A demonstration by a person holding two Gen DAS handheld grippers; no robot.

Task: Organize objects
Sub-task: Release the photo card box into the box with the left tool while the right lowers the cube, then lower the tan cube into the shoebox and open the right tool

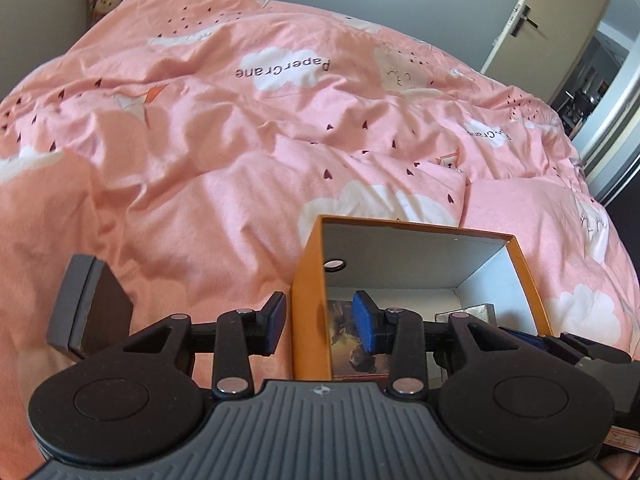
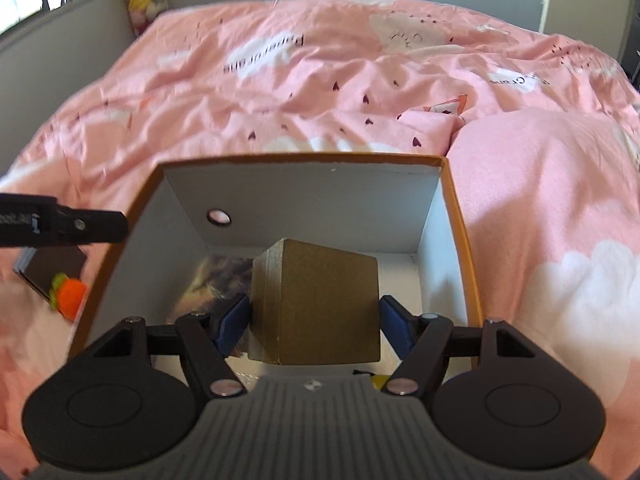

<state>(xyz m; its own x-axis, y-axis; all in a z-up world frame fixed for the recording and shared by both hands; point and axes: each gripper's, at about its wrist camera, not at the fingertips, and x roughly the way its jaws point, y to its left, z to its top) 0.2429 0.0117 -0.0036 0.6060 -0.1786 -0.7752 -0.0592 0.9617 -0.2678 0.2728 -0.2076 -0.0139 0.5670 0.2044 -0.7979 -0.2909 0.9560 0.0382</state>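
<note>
Carefully lower the block [image 2: 316, 300], clamped between both pads of the right gripper [image 2: 316, 320] and hanging inside the orange box [image 2: 456, 240], over the middle of the floor. Aim for the bare white floor toward the right wall, clear of the picture card [image 2: 212, 280] lying by the left wall and of the small yellow thing [image 2: 380, 380] at the near edge. Keep the block level. Set the bottom face down flat before loosening the pads, then spread them only enough to clear the sides, minding the right wall near the right finger. Lift straight up and out afterwards, without brushing the rim.

Meanwhile use the left gripper [image 1: 320, 320] as a guard only: jaws parted and empty, straddling the left wall of the box toward the near-left corner, one pad outside and one inside, neither pressing on the cardboard. Close lightly on that wall only if needing to steady the box on the soft quilt [image 1: 240, 140]; otherwise draw clear of the right gripper's path. Avoid leaning on the wall, likely enough to tip a light box on bedding.

Next, probably, look to the things left on the quilt beside the left wall: a dark flat case [image 1: 90, 308] and an orange toy [image 2: 70, 294], both outside the box.
</note>
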